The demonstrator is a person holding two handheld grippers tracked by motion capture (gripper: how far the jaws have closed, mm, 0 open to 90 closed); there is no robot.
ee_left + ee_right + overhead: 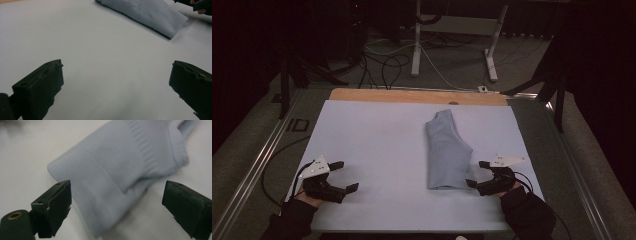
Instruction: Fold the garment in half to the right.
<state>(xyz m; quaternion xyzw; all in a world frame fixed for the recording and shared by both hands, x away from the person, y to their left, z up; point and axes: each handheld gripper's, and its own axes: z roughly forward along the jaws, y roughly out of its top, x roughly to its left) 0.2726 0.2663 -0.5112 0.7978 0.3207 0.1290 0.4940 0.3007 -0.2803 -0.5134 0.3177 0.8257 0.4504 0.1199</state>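
The right tongs (pixel 477 176) stand wide open at the lower right of the high view, with the two black jaws well apart and nothing between them. They are just beside the lower right edge of the folded light blue garment (pixel 447 151). In the right gripper view, the garment (pixel 120 175) lies just beyond the jaws. It looks like a knitted piece with a ribbed band, folded into a long narrow shape.

The left tongs (pixel 345 176) are also wide open and empty, at the lower left of the high view, well apart from the garment. In the left gripper view, the garment (pixel 145 15) is at the top of the frame.

Both hands come from the bottom edge in dark sleeves. The right hand (pixel 511 189) and left hand (pixel 307 197) are low over the white sheet (pixel 372 145) on the tabletop (pixel 412 95).
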